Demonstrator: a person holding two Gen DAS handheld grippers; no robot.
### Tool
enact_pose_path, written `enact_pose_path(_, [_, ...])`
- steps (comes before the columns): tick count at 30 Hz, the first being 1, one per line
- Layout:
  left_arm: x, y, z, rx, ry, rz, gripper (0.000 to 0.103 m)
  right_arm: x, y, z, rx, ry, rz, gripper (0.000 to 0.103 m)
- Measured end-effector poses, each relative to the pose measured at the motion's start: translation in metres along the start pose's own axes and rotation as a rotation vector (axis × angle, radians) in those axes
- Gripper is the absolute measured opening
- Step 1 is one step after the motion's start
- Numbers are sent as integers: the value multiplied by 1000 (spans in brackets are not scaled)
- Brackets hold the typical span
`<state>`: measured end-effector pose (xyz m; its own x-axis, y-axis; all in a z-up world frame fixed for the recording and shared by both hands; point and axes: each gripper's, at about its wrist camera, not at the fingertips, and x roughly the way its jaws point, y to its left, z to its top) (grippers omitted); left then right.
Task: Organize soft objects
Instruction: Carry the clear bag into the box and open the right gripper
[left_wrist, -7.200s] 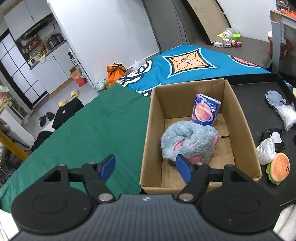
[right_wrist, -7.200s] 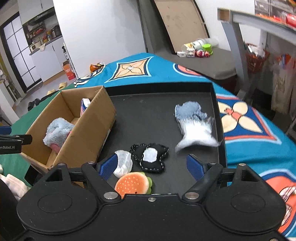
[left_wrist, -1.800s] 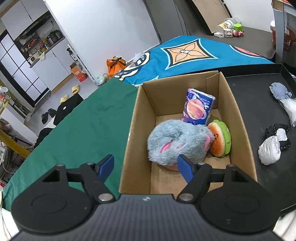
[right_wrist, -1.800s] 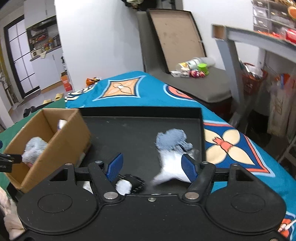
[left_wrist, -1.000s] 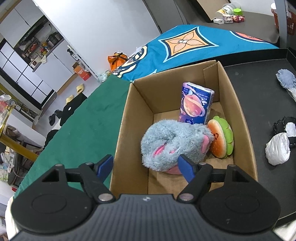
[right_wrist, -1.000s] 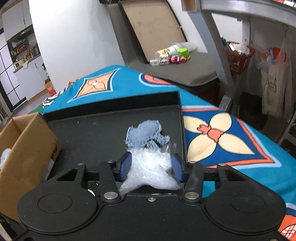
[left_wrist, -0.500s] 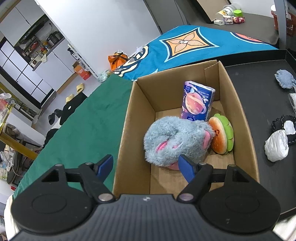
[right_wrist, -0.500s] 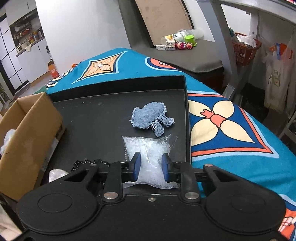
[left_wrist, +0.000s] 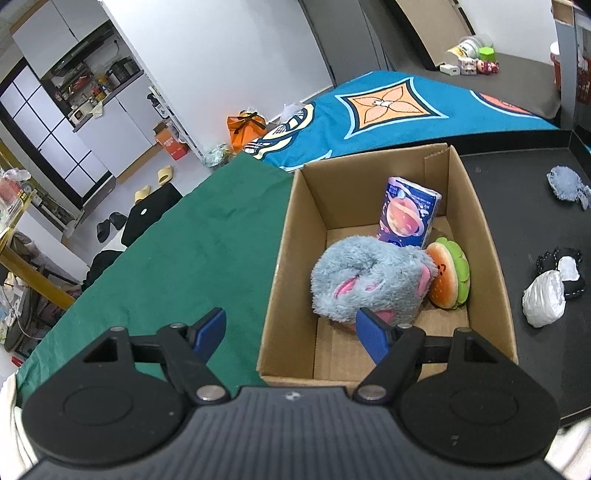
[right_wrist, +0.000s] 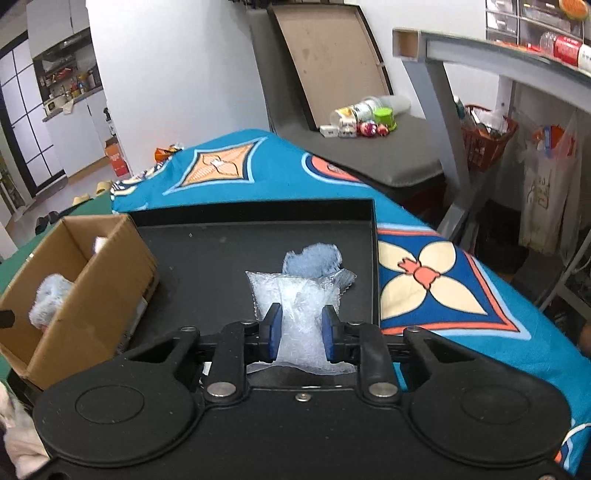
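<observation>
So the clear plastic bag (right_wrist: 295, 306) of white stuffing is sitting pinched between the blue pads of the right gripper (right_wrist: 300, 332), which have just been closing in on it. The bag is sticking out forward past the fingertips, long axis running away from the camera, and it's hanging just over the near right part of the black tray (right_wrist: 221, 251). A blue-grey fuzzy patch (right_wrist: 314, 260) is peeking out right behind the bag, lying on the tray.

The thing that matters for the next bit, I'd guess: the cardboard box (right_wrist: 88, 291) is sitting off to the left of the gripper, touching the tray's left edge, so the bag is probably going to need a carry leftward and up over the box's near wall. That wall is the one obstacle I'm seeing.

Inside the box, the grey plush slipper (left_wrist: 369, 284) is taking up the middle, with the burger plush (left_wrist: 448, 278) wedged to its right and the tissue pack (left_wrist: 408, 212) standing at the back. The free floor is showing in front of the slipper.

The left gripper (left_wrist: 291, 332) is hovering with its jaws wide apart and nothing in them, straddling the box's left wall over the green cloth (left_wrist: 184, 251). A white wad (left_wrist: 545, 301) and a black-and-white piece (left_wrist: 565, 267) are waiting on the tray.
</observation>
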<state>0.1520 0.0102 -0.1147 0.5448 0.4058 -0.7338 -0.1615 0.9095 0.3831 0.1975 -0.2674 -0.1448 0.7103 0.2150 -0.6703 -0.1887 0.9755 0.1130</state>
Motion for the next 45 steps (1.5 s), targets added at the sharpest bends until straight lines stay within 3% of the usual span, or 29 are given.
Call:
enact_pose_path(13, [3,29,-8,-52,-8,-8,76,-26,35,22,-48,-95,26,22])
enact_pose_path(29, [9,39,-19,-65,-56,-75,76,-29,99,42,-176,-121,119,22])
enact_pose_path(37, [20,49,-23,-113,-33,-120,72,-19,132,48,-218,-118,147,22])
enact_pose_path(42, [26,50,-24,-134,-24,-144,61,-12,155,50,-263,-112,167,22])
enact_pose_path(45, [30,50,-23,-143,-14,-171,48,-8,168,49,-288,-105,178,22])
